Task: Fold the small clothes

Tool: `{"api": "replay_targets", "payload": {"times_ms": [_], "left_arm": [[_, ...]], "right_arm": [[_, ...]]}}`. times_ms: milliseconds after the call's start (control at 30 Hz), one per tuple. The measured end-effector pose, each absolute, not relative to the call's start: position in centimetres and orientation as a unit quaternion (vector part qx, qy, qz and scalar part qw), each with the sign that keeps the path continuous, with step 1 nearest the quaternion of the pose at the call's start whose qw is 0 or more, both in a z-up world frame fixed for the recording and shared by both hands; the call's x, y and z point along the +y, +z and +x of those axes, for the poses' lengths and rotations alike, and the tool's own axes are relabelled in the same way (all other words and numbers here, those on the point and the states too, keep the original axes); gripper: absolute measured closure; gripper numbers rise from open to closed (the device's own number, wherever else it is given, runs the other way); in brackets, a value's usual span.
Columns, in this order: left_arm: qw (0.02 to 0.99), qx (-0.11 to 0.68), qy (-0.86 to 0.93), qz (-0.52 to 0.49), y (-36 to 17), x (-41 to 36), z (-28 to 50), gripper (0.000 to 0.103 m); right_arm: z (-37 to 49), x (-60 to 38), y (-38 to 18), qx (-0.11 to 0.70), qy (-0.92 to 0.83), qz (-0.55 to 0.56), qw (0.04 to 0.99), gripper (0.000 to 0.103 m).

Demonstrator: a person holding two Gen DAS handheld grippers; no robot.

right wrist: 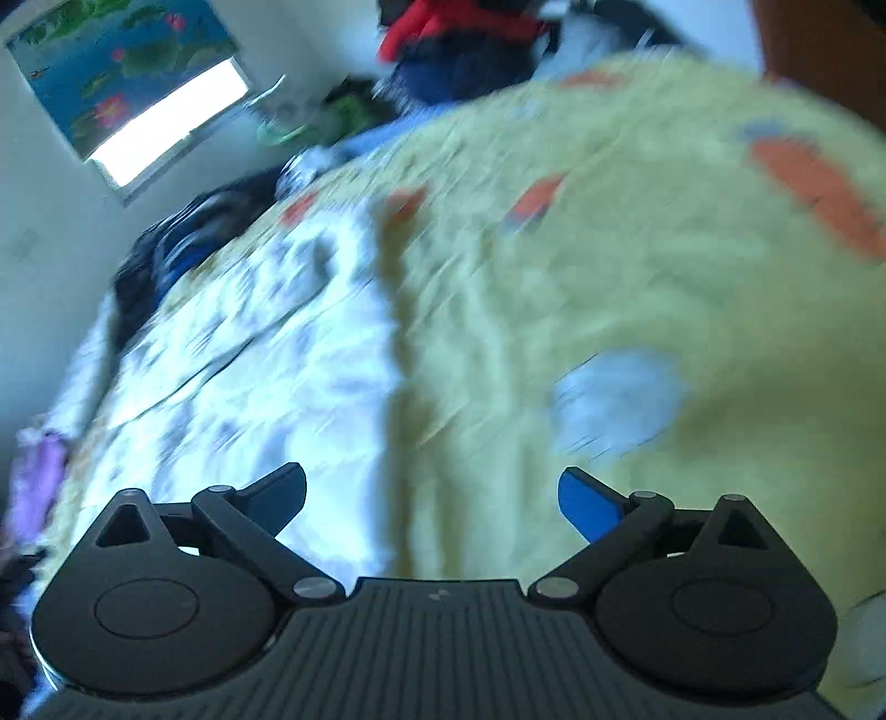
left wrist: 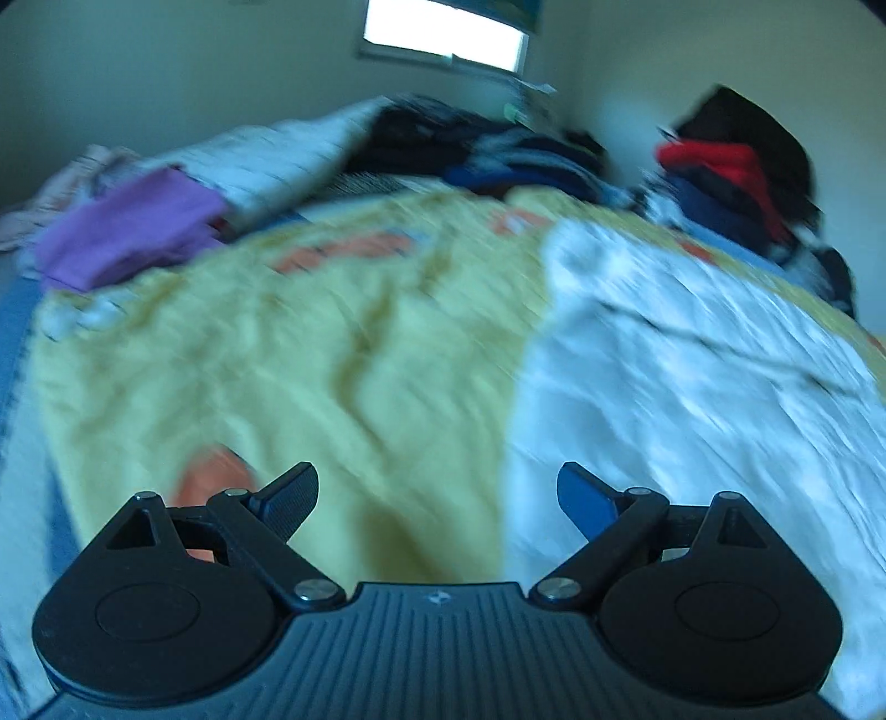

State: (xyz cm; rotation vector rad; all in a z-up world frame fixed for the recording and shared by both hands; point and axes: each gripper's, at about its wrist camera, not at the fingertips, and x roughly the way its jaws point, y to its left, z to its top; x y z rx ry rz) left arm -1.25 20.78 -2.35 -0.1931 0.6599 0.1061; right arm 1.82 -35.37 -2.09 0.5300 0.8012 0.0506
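A white patterned garment (left wrist: pixel 692 376) lies spread on a yellow blanket (left wrist: pixel 277 360) on the bed, to the right in the left wrist view. It lies to the left in the right wrist view (right wrist: pixel 249 376). My left gripper (left wrist: pixel 437 498) is open and empty, above the garment's left edge. My right gripper (right wrist: pixel 432 498) is open and empty, above the garment's right edge where it meets the yellow blanket (right wrist: pixel 609 249). Both views are motion-blurred.
A purple folded cloth (left wrist: pixel 133 227) lies at the far left of the bed. Piles of dark, blue and red clothes (left wrist: pixel 736 166) sit at the far side near the wall. A window (left wrist: pixel 443 33) is behind the bed.
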Motion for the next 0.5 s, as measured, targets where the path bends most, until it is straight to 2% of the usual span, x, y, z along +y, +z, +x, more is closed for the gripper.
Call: {"api": "replay_targets", "payload": {"times_ms": [233, 500], "left_arm": [[0.912, 0.369, -0.018, -0.177, -4.2, 20.7, -1.7, 0.008], [0.846, 0.417, -0.108, -0.314, -3.9, 22.7, -2.3, 0.008]], "right_arm": [[2.3, -32.6, -4.8, 0.439, 0.063, 0.275, 0.853, 0.002], [0.3, -32.8, -5.0, 0.438, 0.102, 0.337, 0.827, 0.001]]}}
